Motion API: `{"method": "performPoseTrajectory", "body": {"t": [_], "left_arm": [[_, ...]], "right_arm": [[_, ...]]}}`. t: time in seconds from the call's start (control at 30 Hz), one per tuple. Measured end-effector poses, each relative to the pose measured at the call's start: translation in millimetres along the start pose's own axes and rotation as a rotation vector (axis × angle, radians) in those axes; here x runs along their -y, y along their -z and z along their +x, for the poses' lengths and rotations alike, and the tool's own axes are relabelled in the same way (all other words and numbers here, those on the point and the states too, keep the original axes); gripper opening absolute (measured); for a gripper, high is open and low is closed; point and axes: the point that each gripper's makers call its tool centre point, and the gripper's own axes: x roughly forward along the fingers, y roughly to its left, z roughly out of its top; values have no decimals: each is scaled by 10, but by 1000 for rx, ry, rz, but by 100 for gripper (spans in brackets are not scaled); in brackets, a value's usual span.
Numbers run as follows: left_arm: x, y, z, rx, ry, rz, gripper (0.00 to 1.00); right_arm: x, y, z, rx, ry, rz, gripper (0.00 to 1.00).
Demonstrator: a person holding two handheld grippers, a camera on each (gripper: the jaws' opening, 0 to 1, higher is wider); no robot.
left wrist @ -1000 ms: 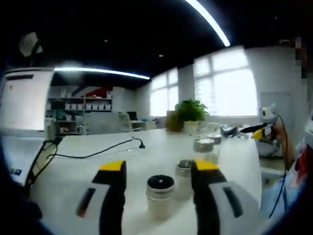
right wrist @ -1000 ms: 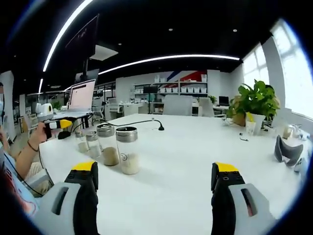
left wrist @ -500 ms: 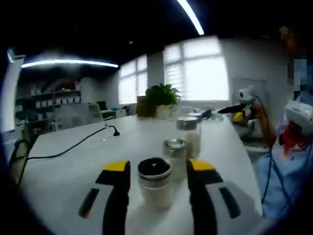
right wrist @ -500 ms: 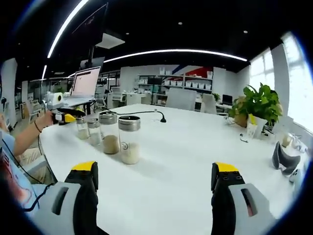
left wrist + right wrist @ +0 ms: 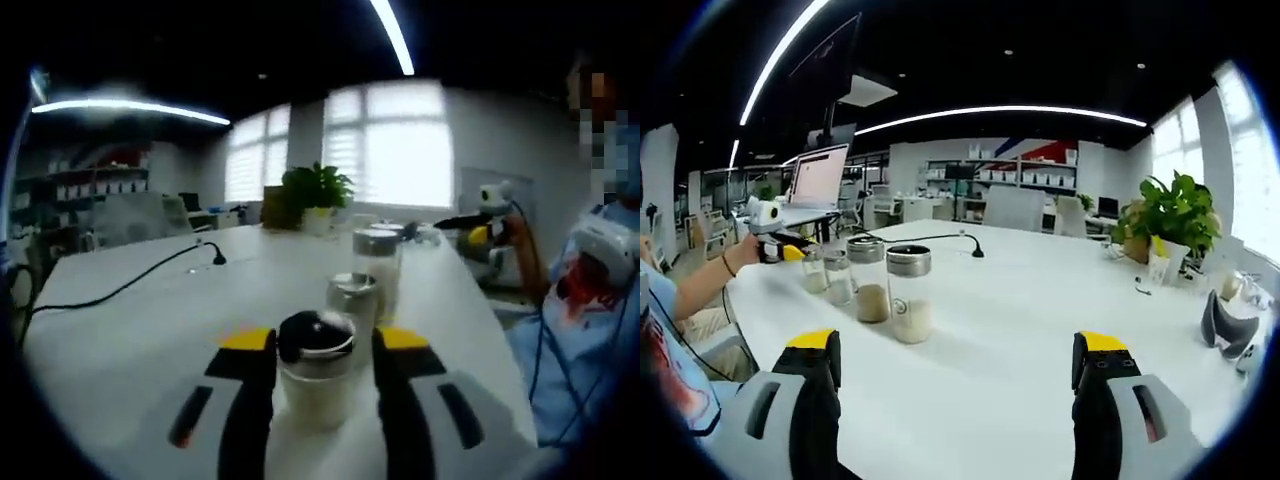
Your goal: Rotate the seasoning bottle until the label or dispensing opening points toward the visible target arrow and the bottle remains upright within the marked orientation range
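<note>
Table [image 5: 1040,330], white and wide, in a big office with shelves [image 5: 1010,180], windows [image 5: 400,145] and a leafy plant [image 5: 1160,215]. Black cable [image 5: 120,290] lying across the top. Four bottles in a row, standing up; nearest bottle [image 5: 316,370] sitting right between the left gripper [image 5: 318,360] jaws, clenched close at both sides, touching hard to tell through the blur. Right gripper [image 5: 958,365] released, jaws wide apart over bare table, near the row's other end. Bottle label blurry in the left gripper view. Laptop [image 5: 818,180] far back.
</note>
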Motion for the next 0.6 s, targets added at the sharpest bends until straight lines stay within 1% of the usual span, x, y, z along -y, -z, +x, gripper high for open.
{"method": "performPoseTrajectory", "body": {"t": [0.03,0.13,0.17,0.2,0.23,0.3,0.4,0.47,0.53,0.6], "left_arm": [[-17,-9,12,2,-6,11,36],[-41,-5,7,-19,-16,10,33],[-63,1,9,-29,-38,51,33],[-45,-3,23,-29,-36,84,33],[-12,-2,28,-30,-32,71,33],[-37,1,37,-39,-47,69,33],[-47,1,36,-39,-51,75,33],[-59,3,30,-39,-64,58,33],[-76,2,26,-29,-72,50,33],[-88,2,23,-18,-90,27,33]], "right_arm": [[-7,-6,-1,2,-5,4,99],[-25,-31,-15,11,-14,5,99],[-20,-36,-20,11,-10,3,99],[-10,-38,-23,12,-5,1,99],[-1,-38,-26,11,-1,0,99],[13,-39,-30,11,4,1,99],[9,-43,-30,13,4,0,99],[1,-39,-28,12,0,1,99],[-2,-30,-32,6,-2,1,99],[30,-51,-52,13,14,-1,99]]}}
